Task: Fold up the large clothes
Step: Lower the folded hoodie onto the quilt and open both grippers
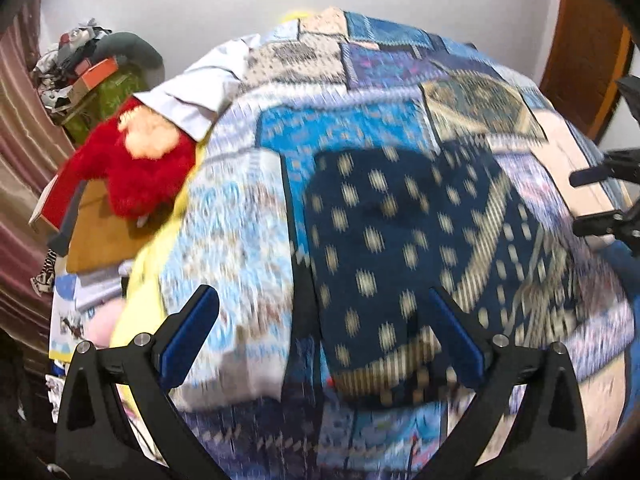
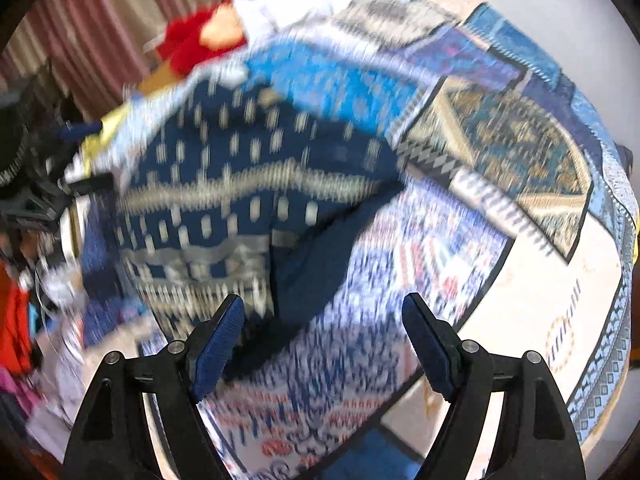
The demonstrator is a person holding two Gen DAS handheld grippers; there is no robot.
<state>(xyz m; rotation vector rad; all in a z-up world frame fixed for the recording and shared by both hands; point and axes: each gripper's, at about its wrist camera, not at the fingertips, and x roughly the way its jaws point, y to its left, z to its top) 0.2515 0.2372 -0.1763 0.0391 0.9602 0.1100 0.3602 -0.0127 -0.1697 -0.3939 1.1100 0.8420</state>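
A dark navy garment (image 1: 400, 220) with cream dots and striped bands lies rumpled on a patchwork bedspread (image 1: 360, 60). My left gripper (image 1: 320, 294) hovers open over the garment's near left edge, and nothing is between its blue pads. In the right wrist view the same garment (image 2: 240, 152) lies ahead and to the left. My right gripper (image 2: 322, 300) stands open above its dark corner and the bedspread (image 2: 540, 288), holding nothing. The right gripper (image 1: 592, 200) also shows at the far right edge of the left wrist view. Both views are blurred by motion.
A red plush toy (image 1: 136, 172) and a white cloth (image 1: 200, 88) lie at the bed's far left. Beside the bed are a cardboard box (image 1: 108, 232), piled clutter (image 1: 80, 64) and a striped curtain (image 1: 20, 140). A wooden door (image 1: 580, 40) stands at the right.
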